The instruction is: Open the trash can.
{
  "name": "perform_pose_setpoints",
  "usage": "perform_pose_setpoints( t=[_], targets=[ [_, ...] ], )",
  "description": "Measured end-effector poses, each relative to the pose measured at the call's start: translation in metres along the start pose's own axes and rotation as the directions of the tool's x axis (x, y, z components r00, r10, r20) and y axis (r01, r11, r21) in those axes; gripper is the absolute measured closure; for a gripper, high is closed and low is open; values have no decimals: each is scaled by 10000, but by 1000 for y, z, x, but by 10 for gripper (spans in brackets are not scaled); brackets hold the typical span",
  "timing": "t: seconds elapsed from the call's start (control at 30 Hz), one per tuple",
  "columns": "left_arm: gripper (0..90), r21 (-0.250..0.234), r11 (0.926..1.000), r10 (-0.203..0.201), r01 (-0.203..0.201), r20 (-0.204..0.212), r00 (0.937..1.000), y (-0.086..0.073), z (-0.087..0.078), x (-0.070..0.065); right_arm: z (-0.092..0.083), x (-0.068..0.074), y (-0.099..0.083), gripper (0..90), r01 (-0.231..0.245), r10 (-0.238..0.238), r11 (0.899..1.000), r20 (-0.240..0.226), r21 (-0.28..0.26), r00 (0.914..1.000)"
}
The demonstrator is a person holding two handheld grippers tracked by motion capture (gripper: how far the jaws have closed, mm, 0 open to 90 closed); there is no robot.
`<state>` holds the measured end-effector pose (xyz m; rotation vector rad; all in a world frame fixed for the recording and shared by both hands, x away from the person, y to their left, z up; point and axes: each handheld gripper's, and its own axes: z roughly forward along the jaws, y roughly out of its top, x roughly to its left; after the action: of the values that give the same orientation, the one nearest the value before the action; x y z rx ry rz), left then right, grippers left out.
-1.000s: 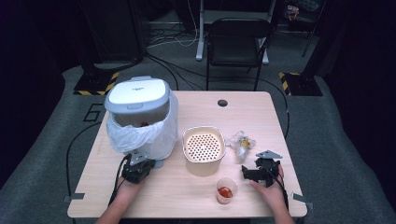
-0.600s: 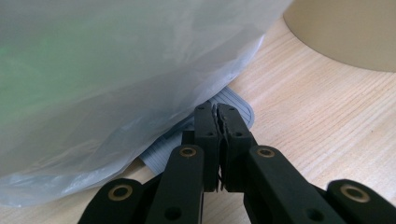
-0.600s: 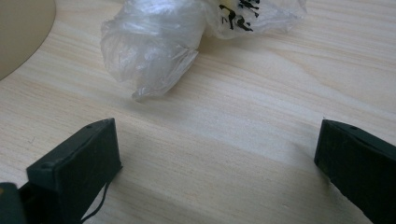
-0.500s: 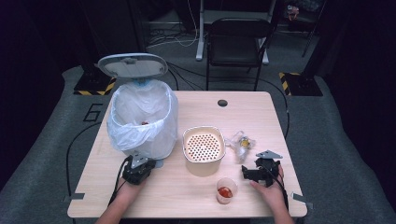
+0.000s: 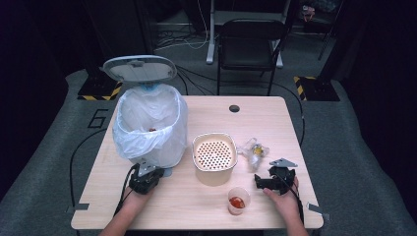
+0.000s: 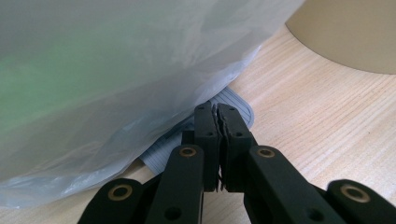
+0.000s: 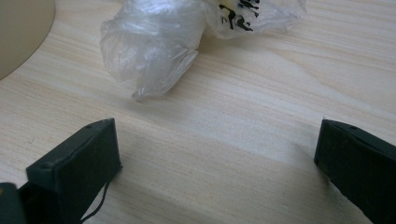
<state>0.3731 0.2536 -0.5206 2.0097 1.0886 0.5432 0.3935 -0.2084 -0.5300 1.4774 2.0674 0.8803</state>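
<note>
A white pedal bin point(image 5: 150, 123) lined with a clear plastic bag stands at the table's left, its lid point(image 5: 139, 68) raised. My left gripper point(image 5: 147, 176) lies at the bin's foot. In the left gripper view its jaws point(image 6: 217, 108) are shut with nothing between them, the tips resting on the grey ribbed pedal point(image 6: 239, 100) under the bag's overhang. My right gripper point(image 5: 272, 178) rests on the table at the right, open wide point(image 7: 217, 140), with bare wood between its fingers. A crumpled clear wrapper point(image 7: 159, 42) lies just beyond it, untouched.
A beige tub with a perforated top point(image 5: 214, 157) sits mid-table. A small clear cup with something red point(image 5: 238, 200) stands near the front edge. The wrapper point(image 5: 253, 150) lies right of the tub. A black chair point(image 5: 251, 39) stands behind the table.
The bin's lid, closed a second ago, has swung up and stands open. Both hands have stayed where they were.
</note>
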Motion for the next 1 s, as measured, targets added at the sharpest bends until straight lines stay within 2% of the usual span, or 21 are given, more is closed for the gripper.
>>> perform_pose_setpoints(
  t=[0.13, 0.27, 0.33, 0.4, 0.43, 0.47, 0.57, 0.63, 0.67, 0.83, 1.0],
  targets=[
    [870, 30, 10000, -35, 35, 32, 10000, 0, 0, 0, 0, 1, 0, 0, -36, 36, 10000, 87, 15, 10000],
    [869, -3, 10000, -1, 1, -131, 9999, 0, 0, -2, -1, 3, 0, 7, -219, 218, 9997, 202, 47, 9996],
    [869, 16, 10000, -65, 65, -123, 9999, 0, 0, -2, -2, 2, 1, 58, -248, 246, 9996, 204, 112, 9995],
    [869, -38, 10000, -59, 59, -189, 9998, 0, 0, -3, -6, 1, 2, 149, -173, 171, 9998, 176, 121, 9997],
    [869, -49, 10000, -85, 85, -171, 9998, 0, 1, -3, -6, 1, 2, 147, -264, 263, 9996, 120, 79, 9996],
    [869, -80, 10000, -56, 54, -147, 9999, 0, 1, -2, -7, 0, 2, 153, -160, 160, 9998, 58, 127, 9999],
    [869, -40, 10000, -52, 52, -182, 9998, 0, 1, -3, -10, -2, 4, 271, -113, 114, 9997, -25, 222, 9999],
    [869, -118, 9999, -35, 32, -213, 9998, 0, 1, -4, -13, -2, 6, 293, -189, 195, 9992, -170, 352, 9997],
    [869, -118, 9999, -38, 36, -211, 9998, 0, 1, -3, -14, -3, 6, 300, -77, 83, 9995, -187, 321, 9998],
    [869, -105, 9999, -28, 26, -217, 9998, 0, 1, -3, -27, -2, 13, 353, 167, -167, 9999, 57, 23, 9998],
    [870, -138, 9999, -26, 22, -266, 9996, 0, 2, -4, -38, 0, 22, 443, 410, -410, 9992, -8, 11, 9992]
  ],
)
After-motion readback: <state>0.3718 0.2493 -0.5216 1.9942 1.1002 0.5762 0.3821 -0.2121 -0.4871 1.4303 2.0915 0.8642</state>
